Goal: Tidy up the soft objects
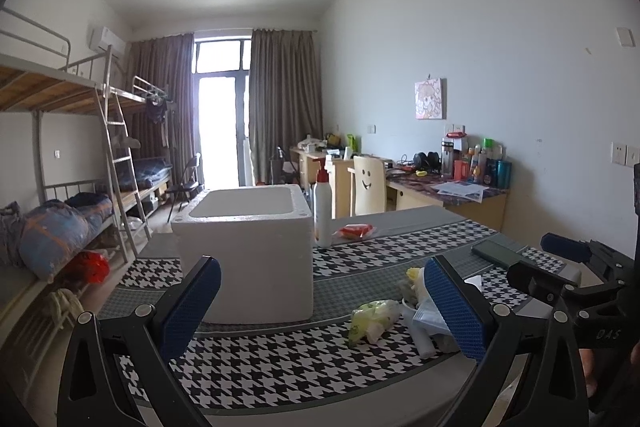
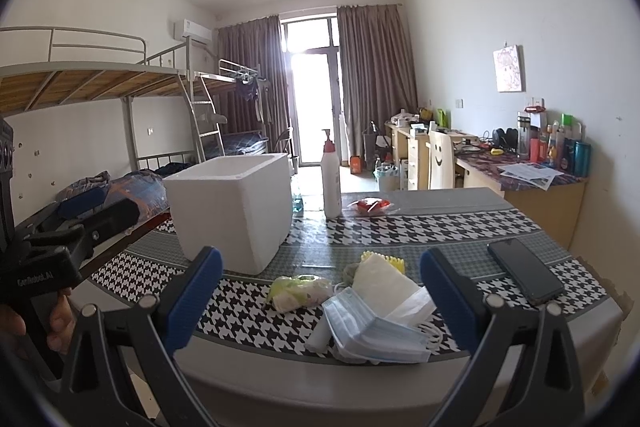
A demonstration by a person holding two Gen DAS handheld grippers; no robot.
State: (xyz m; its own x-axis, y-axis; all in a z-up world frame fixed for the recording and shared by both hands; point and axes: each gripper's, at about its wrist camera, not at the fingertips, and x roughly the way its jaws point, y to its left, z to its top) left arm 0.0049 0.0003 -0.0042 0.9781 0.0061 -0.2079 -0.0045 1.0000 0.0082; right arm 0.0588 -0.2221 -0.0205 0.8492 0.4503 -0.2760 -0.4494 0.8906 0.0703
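The soft things lie heaped on the bench (image 2: pixel 460 223), face masks (image 2: pixel 372 331) nearest its front edge, right of the foam box (image 2: pixel 232 211). The right claw (image 2: pixel 320 291), released wide, faces them straight on and close. The left claw (image 1: pixel 324 307), also released, sees the pile off to its right.

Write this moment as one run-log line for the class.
left gripper: open, empty | right gripper: open, empty | face masks, wipes packet: on table | foam box: contents unseen
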